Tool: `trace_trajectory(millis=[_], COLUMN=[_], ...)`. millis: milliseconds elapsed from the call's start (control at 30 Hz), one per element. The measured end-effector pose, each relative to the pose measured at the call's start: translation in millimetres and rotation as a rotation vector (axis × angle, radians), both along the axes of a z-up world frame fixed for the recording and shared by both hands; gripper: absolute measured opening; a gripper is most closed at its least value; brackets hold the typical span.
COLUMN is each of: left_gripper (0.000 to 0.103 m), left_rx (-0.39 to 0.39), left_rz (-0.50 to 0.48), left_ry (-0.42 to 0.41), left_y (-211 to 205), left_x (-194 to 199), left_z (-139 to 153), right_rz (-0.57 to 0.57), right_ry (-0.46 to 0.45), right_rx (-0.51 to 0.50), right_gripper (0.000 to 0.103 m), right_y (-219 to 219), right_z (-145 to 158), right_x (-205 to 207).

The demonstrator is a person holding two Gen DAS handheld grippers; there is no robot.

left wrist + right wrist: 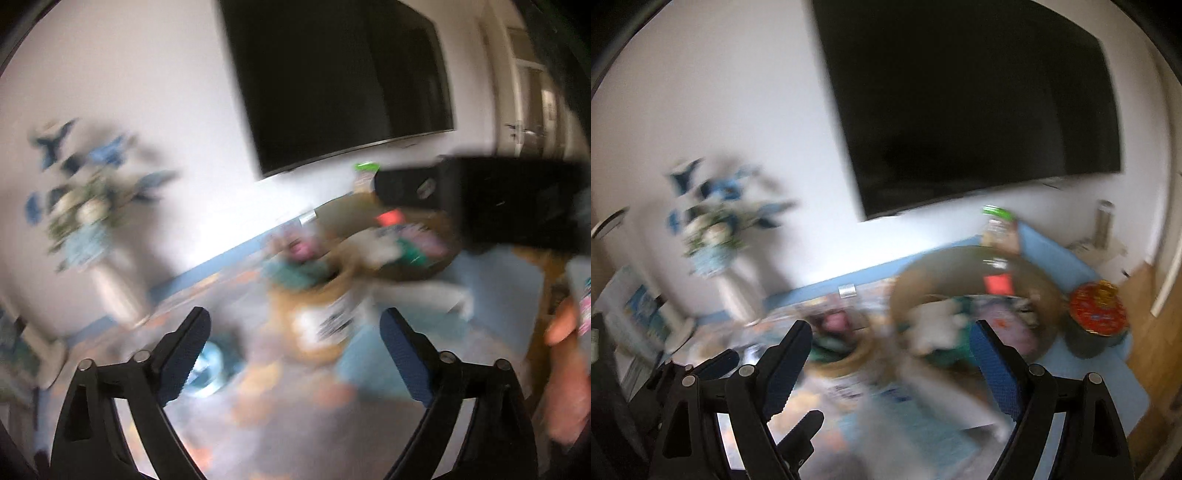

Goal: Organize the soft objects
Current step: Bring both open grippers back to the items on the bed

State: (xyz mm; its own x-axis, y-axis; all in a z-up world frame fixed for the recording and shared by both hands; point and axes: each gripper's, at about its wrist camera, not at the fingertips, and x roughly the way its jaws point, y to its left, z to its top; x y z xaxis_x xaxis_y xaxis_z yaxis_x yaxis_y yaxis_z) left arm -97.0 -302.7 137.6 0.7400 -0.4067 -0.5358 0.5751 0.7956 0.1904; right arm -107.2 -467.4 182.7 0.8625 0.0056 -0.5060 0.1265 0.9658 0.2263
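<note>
Both sets of fingers spread wide, nothing between them: left gripper (295, 354), right gripper (892, 363). Soft toys sit in the large basket (905, 291) on the desk (1108, 373). Risk: heavy blur, so aiming a grab now could clip the rim.

Soft objects gathered in baskets

Blurred white, green and pink soft items (945, 325) are heaped in a round woven basket (905, 291); more are held in a smaller basket (846, 360) beside it.

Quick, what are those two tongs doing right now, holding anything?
Left tongs: open, holding nothing.
Right tongs: open, holding nothing.
</note>
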Motion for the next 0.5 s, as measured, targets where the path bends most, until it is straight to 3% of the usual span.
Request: trace_trajectory(millis=[167, 333, 400, 500], left_gripper=[0.097, 0.097, 0.097, 0.097], left_rx=[-0.004, -0.055, -0.073, -0.107], left_rz=[0.146, 0.316, 0.361, 0.453], left_ry=[0.03, 0.103, 0.111, 0.193], left_y=[77.1, 161.4, 190.2, 231.6], left_x=[3.1, 18.4, 18.6, 36.1], left_z=[-21.0, -52.1, -60.8, -79.8], right_rz=[0.176, 0.276, 0.318, 0.367], right_ry=[-0.032, -0.01, 0.023, 0.121], right_rx=[-0.067, -0.234, -0.264, -0.242], right_gripper=[0.096, 0.097, 0.1, 0.101], right_y=[74.2, 154.4, 173.5, 193.5], right_z=[-2.3, -23.1, -33.5, -61.5], right_x=[-1.1, 2.7, 8.2, 27.3])
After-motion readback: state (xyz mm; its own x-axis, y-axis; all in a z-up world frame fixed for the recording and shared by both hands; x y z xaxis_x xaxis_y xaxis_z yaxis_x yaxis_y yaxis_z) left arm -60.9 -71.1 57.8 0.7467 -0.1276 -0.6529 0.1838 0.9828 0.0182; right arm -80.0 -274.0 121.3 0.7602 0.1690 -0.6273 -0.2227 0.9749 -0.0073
